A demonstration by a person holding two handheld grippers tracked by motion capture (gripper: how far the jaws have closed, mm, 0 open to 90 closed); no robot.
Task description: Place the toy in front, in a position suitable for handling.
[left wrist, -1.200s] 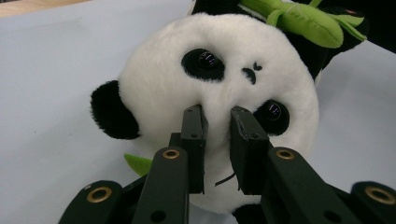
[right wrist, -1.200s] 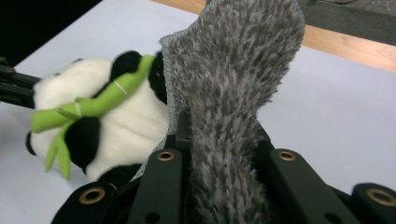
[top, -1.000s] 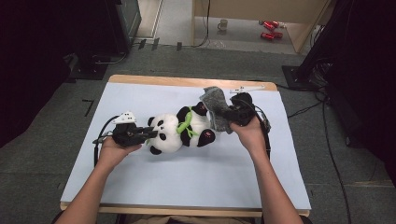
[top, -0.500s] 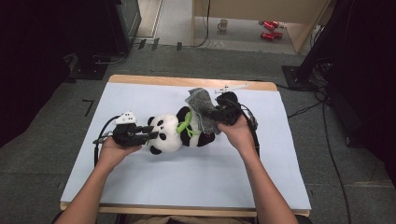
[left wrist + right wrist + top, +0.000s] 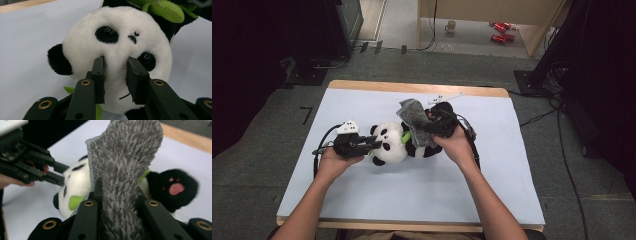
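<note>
You are working on a pale blue-white mat (image 5: 377, 200) that covers a table with a wooden edge (image 5: 412, 88) showing along the far side. Around the table the floor is grey carpet (image 5: 257, 165), and farther back a mug (image 5: 451, 26) and some red items (image 5: 499, 31) sit on a lighter floor near a wooden cabinet (image 5: 472, 10). Dark equipment stands to the left and right, and cables (image 5: 562, 150) trail across the carpet on the right. The plush panda (image 5: 392, 145) lies on its side near the middle of the mat, its head toward your left. Your left gripper (image 5: 371, 144) has its jaws pressed into the panda's white face (image 5: 117, 50), pinching the plush between the eyes. Your right gripper (image 5: 428, 126) is clamped on a grey fuzzy cloth (image 5: 125, 170), which stands up between its jaws just above the panda's body, beside the green leaf (image 5: 405, 138) at the panda's chest.
</note>
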